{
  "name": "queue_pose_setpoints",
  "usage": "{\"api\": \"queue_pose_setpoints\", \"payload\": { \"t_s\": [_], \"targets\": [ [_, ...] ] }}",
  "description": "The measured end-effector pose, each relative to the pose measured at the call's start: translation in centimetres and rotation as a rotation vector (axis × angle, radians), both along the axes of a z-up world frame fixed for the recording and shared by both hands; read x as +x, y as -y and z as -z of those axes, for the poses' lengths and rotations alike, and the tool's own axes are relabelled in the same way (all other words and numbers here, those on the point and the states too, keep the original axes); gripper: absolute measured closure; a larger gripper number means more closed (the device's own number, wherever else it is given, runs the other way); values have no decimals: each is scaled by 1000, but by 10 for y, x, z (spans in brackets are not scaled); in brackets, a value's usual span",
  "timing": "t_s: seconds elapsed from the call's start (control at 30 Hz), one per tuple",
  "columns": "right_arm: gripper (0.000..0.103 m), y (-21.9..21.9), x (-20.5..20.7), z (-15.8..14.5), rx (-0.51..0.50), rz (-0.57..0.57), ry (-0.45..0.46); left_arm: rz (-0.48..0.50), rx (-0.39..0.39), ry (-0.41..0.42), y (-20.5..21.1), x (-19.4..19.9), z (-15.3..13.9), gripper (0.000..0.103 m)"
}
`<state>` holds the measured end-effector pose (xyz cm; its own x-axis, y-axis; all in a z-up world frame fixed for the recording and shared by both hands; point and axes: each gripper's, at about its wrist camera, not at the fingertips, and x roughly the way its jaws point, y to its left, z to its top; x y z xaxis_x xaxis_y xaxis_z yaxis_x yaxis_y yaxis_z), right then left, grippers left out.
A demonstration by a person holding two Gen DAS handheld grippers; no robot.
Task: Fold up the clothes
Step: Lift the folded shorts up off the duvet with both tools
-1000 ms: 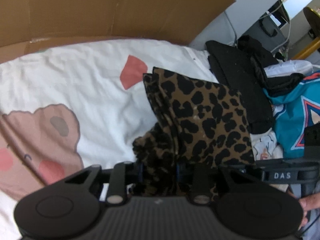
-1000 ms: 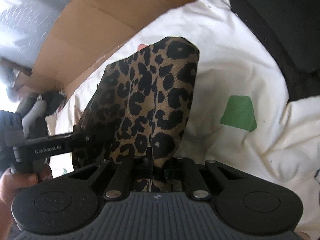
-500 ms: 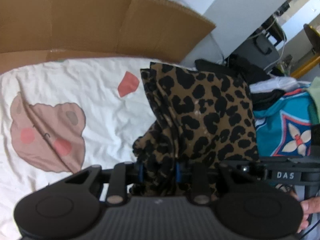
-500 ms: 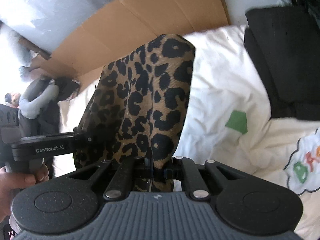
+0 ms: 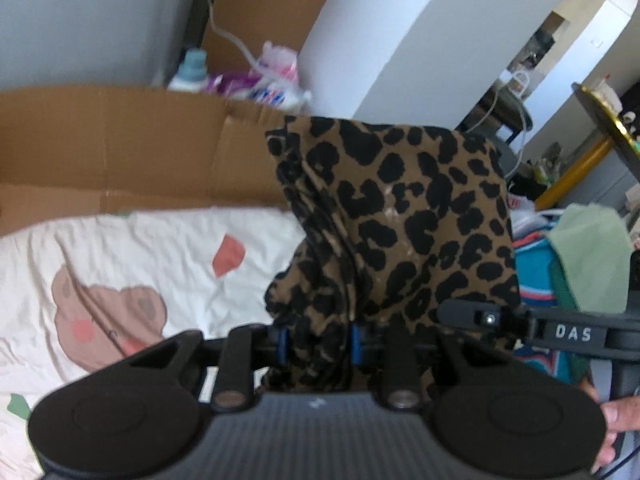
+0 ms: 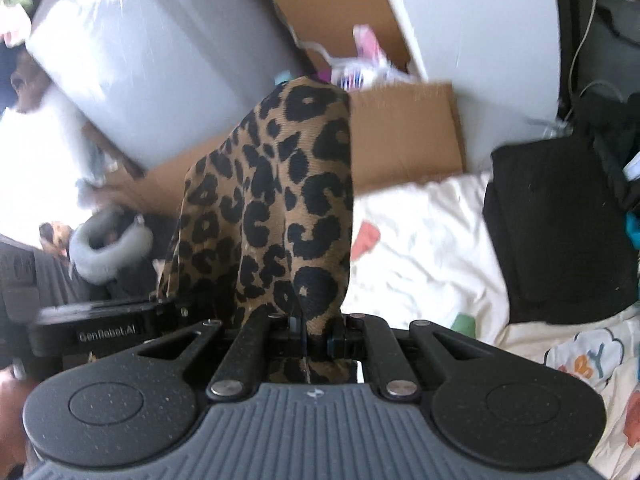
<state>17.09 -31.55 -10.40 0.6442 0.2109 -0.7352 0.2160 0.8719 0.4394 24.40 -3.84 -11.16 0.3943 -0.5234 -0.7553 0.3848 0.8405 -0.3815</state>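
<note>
Leopard-print garment [image 5: 400,216] held above the white bedsheet [image 5: 160,248], pinched at its near edge by both grippers: left gripper [image 5: 318,346] and right gripper [image 6: 318,338] clamped side by side, level.

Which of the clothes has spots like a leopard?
The leopard-print garment, brown with black spots, held up by both the left gripper and the right gripper. The black garment and the pale green one are plain.
</note>
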Motion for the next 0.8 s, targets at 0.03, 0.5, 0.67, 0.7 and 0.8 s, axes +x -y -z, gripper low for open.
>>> {"api": "queue_pose_setpoints", "payload": {
  "t_s": [0.03, 0.5, 0.67, 0.7, 0.8],
  "targets": [
    [96, -1, 0, -9, -13, 2, 10, -3, -1, 11, 2, -2, -8, 74],
    [96, -13, -25, -94, -75, 19, 134, -69, -40, 81, 9, -25, -88, 74],
    [96, -1, -37, -113, -21, 60, 167, -75, -58, 108, 13, -39, -106, 74],
    [96, 3, -40, -116, 5, 70, 172, -77, -61, 114, 15, -42, -110, 74],
    [96, 11, -48, -126, 9, 69, 188, -76, -65, 126, 21, -48, -119, 74]
  ]
}}
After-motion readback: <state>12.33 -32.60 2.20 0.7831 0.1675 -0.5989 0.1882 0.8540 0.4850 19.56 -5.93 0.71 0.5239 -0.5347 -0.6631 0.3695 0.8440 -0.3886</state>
